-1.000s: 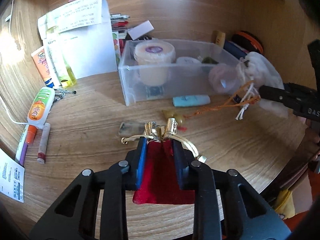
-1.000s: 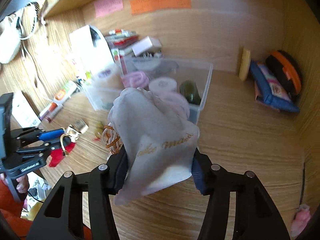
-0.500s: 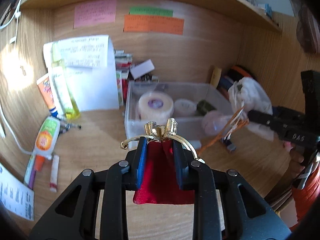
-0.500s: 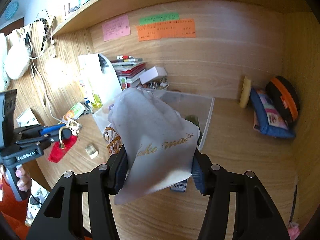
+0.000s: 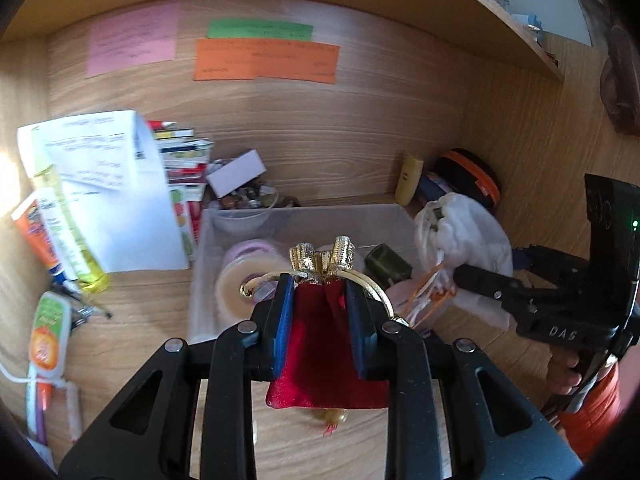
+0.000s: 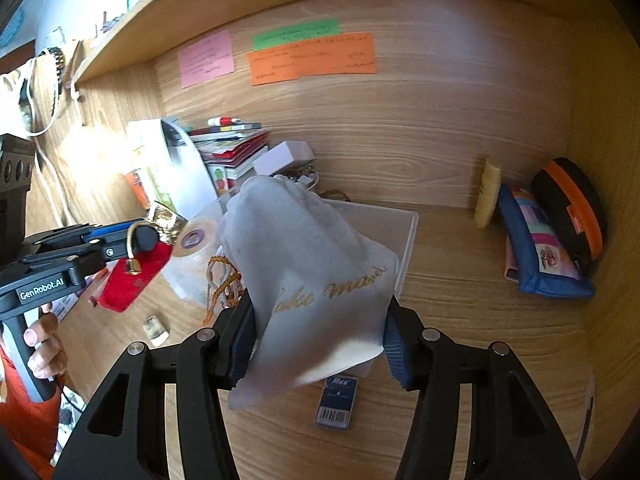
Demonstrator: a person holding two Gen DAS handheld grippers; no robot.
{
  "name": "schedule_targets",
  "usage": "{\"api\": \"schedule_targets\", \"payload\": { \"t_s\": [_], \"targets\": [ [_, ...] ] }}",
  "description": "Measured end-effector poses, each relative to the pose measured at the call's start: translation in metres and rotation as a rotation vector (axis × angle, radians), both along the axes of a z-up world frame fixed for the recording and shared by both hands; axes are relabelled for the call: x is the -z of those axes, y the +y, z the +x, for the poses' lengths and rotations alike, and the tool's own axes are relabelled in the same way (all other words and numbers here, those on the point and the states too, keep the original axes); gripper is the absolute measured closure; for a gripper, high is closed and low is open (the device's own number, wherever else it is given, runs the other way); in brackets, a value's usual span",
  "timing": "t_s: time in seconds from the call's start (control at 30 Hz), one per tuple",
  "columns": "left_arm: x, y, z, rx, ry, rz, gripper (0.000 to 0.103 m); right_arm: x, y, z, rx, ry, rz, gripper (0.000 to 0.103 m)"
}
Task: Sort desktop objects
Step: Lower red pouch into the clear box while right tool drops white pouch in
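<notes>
The left gripper (image 5: pixel 320 304) is clamped on a red drawstring pouch (image 5: pixel 326 360) with a gold top, held in the air in front of the clear plastic bin (image 5: pixel 308 216). The right gripper (image 6: pixel 318 344) grips a white cloth bag (image 6: pixel 312 272) with gold lettering, its orange cords (image 6: pixel 222 284) dangling, also held aloft beside the bin. Inside the bin sits a tape roll (image 5: pixel 240 276) and what may be a dark green item (image 5: pixel 386 266). A small blue box (image 6: pixel 336 402) lies on the wooden desk (image 6: pixel 480 320).

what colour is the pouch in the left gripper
Red with gold trim; the pouch shows best in the left wrist view.
</notes>
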State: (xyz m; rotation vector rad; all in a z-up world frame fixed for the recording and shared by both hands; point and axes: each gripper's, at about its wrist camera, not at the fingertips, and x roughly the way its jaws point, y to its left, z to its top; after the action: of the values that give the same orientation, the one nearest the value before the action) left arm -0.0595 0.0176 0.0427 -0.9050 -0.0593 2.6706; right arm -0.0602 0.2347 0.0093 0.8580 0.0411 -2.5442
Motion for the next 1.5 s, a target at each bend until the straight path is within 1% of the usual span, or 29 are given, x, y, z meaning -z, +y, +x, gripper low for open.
{"api": "schedule_targets", "payload": {
  "t_s": [0.17,0.33,0.53,0.63,0.77,0.8,0.83,0.9,0.97,1.03,1.07,1.13,1.2,1.23,1.33,1.4,1.43,1.5],
  "targets": [
    [-0.001,0.010,-0.026,0.033,-0.028,0.024,0.078,0.000,-0.001,-0.015,0.021,0.000,0.010,0.052],
    [0.001,0.021,-0.046,0.055,-0.050,0.022,0.078,0.003,-0.004,-0.033,0.017,-0.013,0.010,0.052],
    [0.008,0.032,-0.073,0.054,-0.078,0.003,0.078,0.010,-0.005,-0.057,0.017,-0.053,0.005,0.051],
    [0.013,0.036,-0.085,0.059,-0.093,0.005,0.078,0.017,-0.007,-0.065,0.019,-0.067,0.014,0.051],
    [0.023,0.039,-0.095,0.065,-0.115,0.001,0.078,0.030,-0.011,-0.075,0.007,-0.108,0.016,0.051],
    [0.025,0.039,-0.096,0.066,-0.119,-0.001,0.076,0.032,-0.012,-0.076,0.006,-0.116,0.020,0.051],
    [0.029,0.039,-0.098,0.068,-0.124,-0.009,0.071,0.035,-0.013,-0.078,0.003,-0.124,0.024,0.051],
    [0.030,0.038,-0.099,0.060,-0.131,-0.013,0.068,0.039,-0.015,-0.079,-0.012,-0.131,0.027,0.051],
    [0.032,0.035,-0.101,0.055,-0.144,-0.002,0.065,0.040,-0.016,-0.077,-0.019,-0.122,0.035,0.051],
    [0.032,0.032,-0.102,0.051,-0.152,0.013,0.060,0.039,-0.016,-0.076,-0.021,-0.117,0.041,0.050],
    [0.032,0.031,-0.102,0.049,-0.154,0.017,0.056,0.040,-0.017,-0.076,-0.021,-0.117,0.043,0.049],
    [0.033,0.029,-0.102,0.044,-0.163,0.013,0.044,0.040,-0.019,-0.078,-0.023,-0.120,0.050,0.048],
    [0.033,0.027,-0.101,0.044,-0.166,0.015,0.041,0.040,-0.019,-0.078,-0.017,-0.130,0.055,0.048],
    [0.031,0.025,-0.100,0.048,-0.167,0.022,0.038,0.040,-0.020,-0.079,-0.018,-0.134,0.056,0.047],
    [0.025,0.023,-0.096,0.051,-0.152,0.033,0.035,0.038,-0.021,-0.077,-0.020,-0.142,0.062,0.044],
    [0.021,0.024,-0.093,0.045,-0.134,0.015,0.033,0.036,-0.023,-0.074,-0.014,-0.134,0.072,0.044],
    [0.020,0.024,-0.090,0.040,-0.123,-0.001,0.030,0.035,-0.025,-0.073,-0.012,-0.128,0.081,0.044],
    [0.016,0.025,-0.085,0.027,-0.099,-0.027,0.028,0.033,-0.029,-0.069,0.003,-0.109,0.111,0.043]
  ]
}}
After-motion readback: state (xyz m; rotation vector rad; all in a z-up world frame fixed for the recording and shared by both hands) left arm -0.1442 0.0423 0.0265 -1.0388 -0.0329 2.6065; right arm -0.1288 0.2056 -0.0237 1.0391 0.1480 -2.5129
